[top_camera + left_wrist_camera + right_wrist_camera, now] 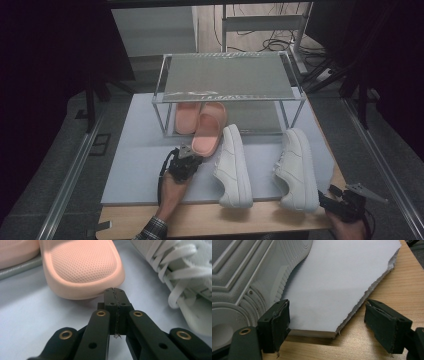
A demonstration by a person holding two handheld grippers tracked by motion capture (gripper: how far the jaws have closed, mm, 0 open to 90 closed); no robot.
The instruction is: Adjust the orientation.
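Here, left hand-held gripper [115,291] closed against pink slipper [82,267]; right hand-held gripper [327,322] wide.

On the worktop [210,220] lies a mat [140,165]; at its far side stands a rack [227,80], one slipper [186,117] under it, a second slipper [209,129] jutting nearward; right of that lie two sneakers [235,165] [298,167] side by side; the left hand-held gripper [192,152] sits just near of the second slipper.
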